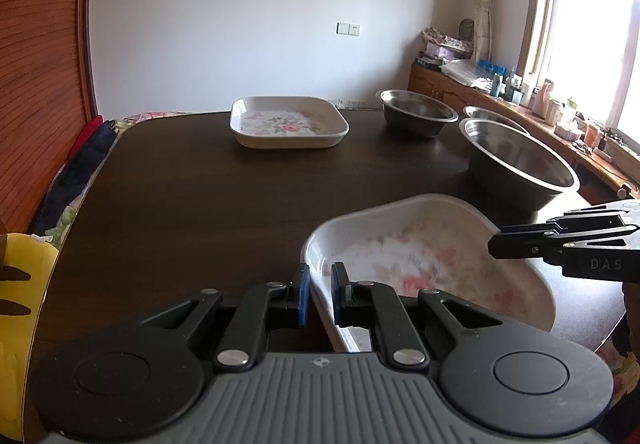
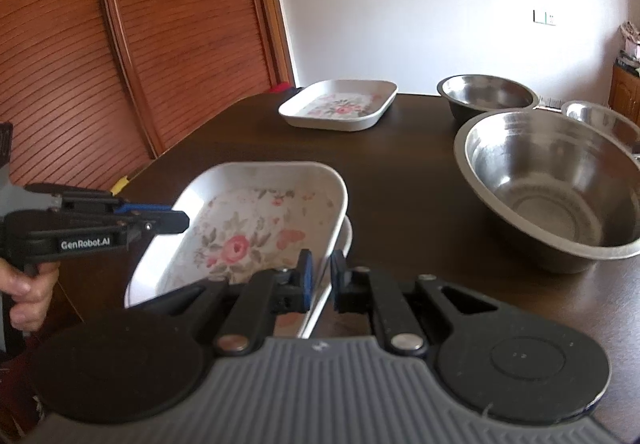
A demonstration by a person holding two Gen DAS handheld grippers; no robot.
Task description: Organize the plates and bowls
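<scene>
A square floral plate (image 1: 432, 244) lies near the front of the dark table (image 1: 200, 203), and both grippers hold it. My left gripper (image 1: 320, 282) is shut on its left rim. My right gripper (image 2: 320, 276) is shut on the right rim of the same plate (image 2: 248, 228). A second white rim (image 2: 349, 232) shows just under that plate. Another floral plate (image 1: 288, 121) rests alone at the far side. Three steel bowls stand to the right: a large one (image 2: 552, 179) and two smaller ones (image 2: 488, 91) (image 2: 600, 115).
A slatted wooden door (image 2: 120, 43) stands left of the table. A yellow object (image 1: 20, 304) sits off the table's near left corner. A cluttered sideboard (image 1: 500, 83) runs below the window. A person's hand (image 2: 28, 292) grips the left tool.
</scene>
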